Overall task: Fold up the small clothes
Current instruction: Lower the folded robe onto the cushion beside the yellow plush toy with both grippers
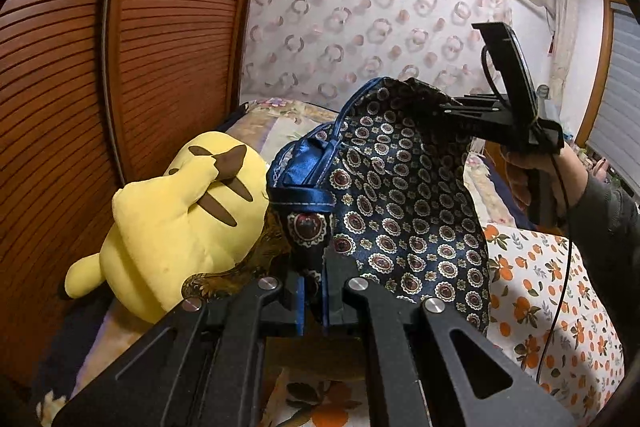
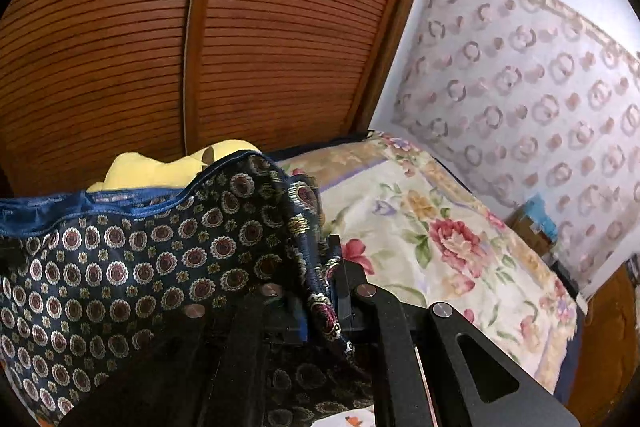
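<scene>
A dark blue garment (image 1: 400, 195) printed with small round medallions and trimmed with a shiny blue band hangs stretched in the air between both grippers. My left gripper (image 1: 314, 267) is shut on one corner of it, close to the blue band. In the left wrist view the right gripper (image 1: 448, 109) pinches the far upper corner, held by a hand (image 1: 524, 171) in a dark sleeve. In the right wrist view the garment (image 2: 120, 259) drapes to the left, and the right gripper (image 2: 324, 283) is shut on a bunched fold of it.
A yellow plush toy (image 1: 180, 223) lies on the bed against the wooden slatted wardrobe doors (image 1: 120, 47). An orange-print sheet (image 1: 552, 307) covers the bed at the right. A floral quilt (image 2: 440, 227) lies ahead toward the patterned wall (image 2: 540, 87).
</scene>
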### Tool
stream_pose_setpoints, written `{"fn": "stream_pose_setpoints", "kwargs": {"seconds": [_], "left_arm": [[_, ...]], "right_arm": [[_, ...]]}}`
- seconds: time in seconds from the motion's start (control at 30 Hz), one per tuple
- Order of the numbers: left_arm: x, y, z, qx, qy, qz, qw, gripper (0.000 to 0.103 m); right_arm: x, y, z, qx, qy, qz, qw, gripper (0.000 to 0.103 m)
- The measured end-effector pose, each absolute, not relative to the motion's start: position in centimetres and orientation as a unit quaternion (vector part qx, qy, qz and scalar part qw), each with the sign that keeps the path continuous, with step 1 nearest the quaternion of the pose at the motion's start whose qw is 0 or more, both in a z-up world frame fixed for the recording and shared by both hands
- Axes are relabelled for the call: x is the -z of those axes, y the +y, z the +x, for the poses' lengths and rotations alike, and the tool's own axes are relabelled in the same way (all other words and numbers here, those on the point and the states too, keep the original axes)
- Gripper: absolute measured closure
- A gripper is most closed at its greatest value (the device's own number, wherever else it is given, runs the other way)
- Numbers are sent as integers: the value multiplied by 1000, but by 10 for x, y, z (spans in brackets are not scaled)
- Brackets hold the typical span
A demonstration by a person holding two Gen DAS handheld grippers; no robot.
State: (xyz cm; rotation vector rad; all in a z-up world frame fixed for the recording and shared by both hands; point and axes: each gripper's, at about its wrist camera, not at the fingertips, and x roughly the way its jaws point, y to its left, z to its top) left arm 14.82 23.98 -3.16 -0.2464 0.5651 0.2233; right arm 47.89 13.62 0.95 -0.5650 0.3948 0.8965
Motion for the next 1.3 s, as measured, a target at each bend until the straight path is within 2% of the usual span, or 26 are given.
{"fn": "stream_pose_setpoints", "kwargs": {"seconds": [0.07,0.13,0.23,0.57,0.63,0.77,0.87,0.97,1.0,1.07,1.1,1.13,1.3], "left_arm": [[31,239,148,-111,278,-119,947,97],[31,239,148,-113,280,-118,946,97],[32,239,148,-117,283,-115,945,97],[39,243,150,-127,294,-114,940,97],[40,243,150,-130,297,-115,939,97],[42,242,150,-131,302,-114,938,96],[41,240,148,-136,305,-106,937,88],[37,239,142,-132,300,-102,939,71],[35,238,139,-130,296,-102,941,60],[30,238,133,-126,289,-102,944,45],[28,238,130,-124,287,-104,944,26],[27,237,126,-124,284,-104,945,14],[22,236,116,-160,282,-87,942,14]], "right_arm": [[-13,139,475,-425,187,-263,846,82],[-17,137,475,-418,183,-250,854,64],[-20,138,465,-417,177,-229,861,47],[2,122,444,-429,193,-217,855,38],[9,125,445,-433,209,-218,849,29],[34,135,462,-431,266,-220,834,25],[46,136,468,-430,274,-201,836,21],[44,134,462,-422,269,-194,844,21],[43,133,458,-419,269,-193,845,21],[43,129,447,-416,264,-192,849,21],[40,128,442,-415,262,-192,850,21],[38,126,436,-416,260,-189,850,21],[44,118,402,-438,262,-181,840,18]]}}
